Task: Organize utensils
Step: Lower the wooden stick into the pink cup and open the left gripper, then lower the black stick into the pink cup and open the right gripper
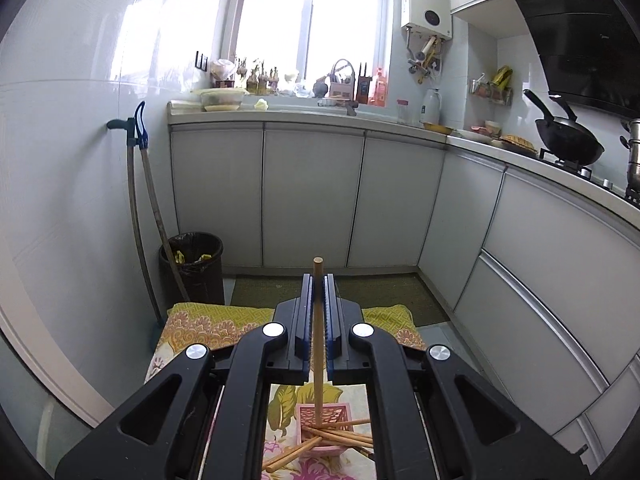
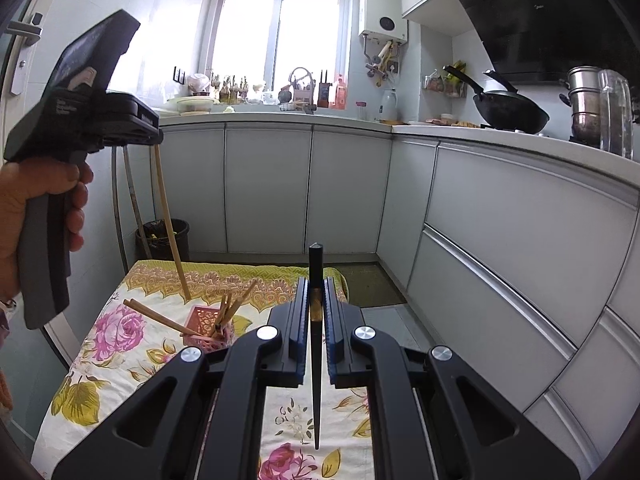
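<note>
Wooden chopstick [image 1: 318, 332] clamped in left gripper [image 1: 318, 280]; pink latticed basket [image 1: 325, 420] below.

Pink holder [image 2: 208, 330] bristling with slanted chopsticks [image 2: 230, 310], one leaning out left, bare floral cloth [image 2: 116, 364] all around, cabinets [image 2: 500, 240] well apart on the right

A pink lattice basket [image 2: 208, 330] sits on a cream tablecloth [image 2: 120, 344] patterned with pink roses and yellow-green leaves. Tan wooden chopsticks [image 2: 160, 318] fill the basket; beside it, one black chopstick [image 2: 316, 360].

Chopsticks [image 2: 228, 312] in holder [image 2: 206, 330] on cloth [image 2: 120, 344] (table).
</note>
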Motion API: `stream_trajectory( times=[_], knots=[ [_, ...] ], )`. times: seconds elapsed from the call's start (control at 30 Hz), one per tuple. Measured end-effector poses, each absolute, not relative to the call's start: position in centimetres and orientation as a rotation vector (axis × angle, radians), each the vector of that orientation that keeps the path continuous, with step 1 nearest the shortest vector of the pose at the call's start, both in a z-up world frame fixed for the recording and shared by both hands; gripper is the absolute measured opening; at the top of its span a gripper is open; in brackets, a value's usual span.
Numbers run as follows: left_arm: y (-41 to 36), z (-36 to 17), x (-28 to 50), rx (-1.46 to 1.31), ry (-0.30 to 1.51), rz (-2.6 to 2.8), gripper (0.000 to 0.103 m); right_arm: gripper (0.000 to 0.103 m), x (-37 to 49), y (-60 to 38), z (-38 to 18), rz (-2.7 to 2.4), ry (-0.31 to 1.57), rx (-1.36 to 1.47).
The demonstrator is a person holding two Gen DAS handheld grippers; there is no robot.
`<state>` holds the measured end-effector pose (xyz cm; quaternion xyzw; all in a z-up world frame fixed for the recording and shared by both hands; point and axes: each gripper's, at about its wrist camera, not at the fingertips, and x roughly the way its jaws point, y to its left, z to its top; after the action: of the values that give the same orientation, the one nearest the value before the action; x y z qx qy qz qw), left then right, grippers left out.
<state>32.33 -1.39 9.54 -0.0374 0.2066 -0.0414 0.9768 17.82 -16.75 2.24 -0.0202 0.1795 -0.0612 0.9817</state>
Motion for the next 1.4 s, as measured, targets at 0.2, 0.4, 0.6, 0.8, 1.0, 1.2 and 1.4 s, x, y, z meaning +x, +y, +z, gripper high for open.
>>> stream_trajectory(
  times=[0.2,0.4,0.6,0.8,1.0,1.2,1.4],
  knots=[
    [-2.1,3.6,35.0,-0.089,0.502,-0.029,0.004,0.007,18.7,-17.6,1.0,-0.125,0.377,-0.016],
    [-1.6,1.0,32.8,-0.134,0.533,0.043,0.051,0.007,19.3,-17.6,1.5,-0.135,0.366,0.016],
    [0.2,5.0,27.2,-0.198,0.421,0.025,0.059,0.007,18.9,-16.5,3.0,-0.11,0.338,0.028],
    [1.4,8.2,20.9,-0.141,0.285,0.032,0.069,0.007,18.8,-14.7,7.0,-0.065,0.258,0.057],
    [3.6,7.5,16.3,-0.11,0.226,0.1,0.074,0.007,20.3,-12.6,11.6,-0.008,0.17,0.101],
    [5.9,4.6,15.7,-0.125,0.252,0.148,0.075,0.007,25.5,-11.0,11.0,0.028,0.167,0.171],
    [6.9,1.2,17.6,-0.117,0.319,0.173,0.075,0.007,30.1,-10.8,6.3,0.027,0.195,0.286]
  ],
)
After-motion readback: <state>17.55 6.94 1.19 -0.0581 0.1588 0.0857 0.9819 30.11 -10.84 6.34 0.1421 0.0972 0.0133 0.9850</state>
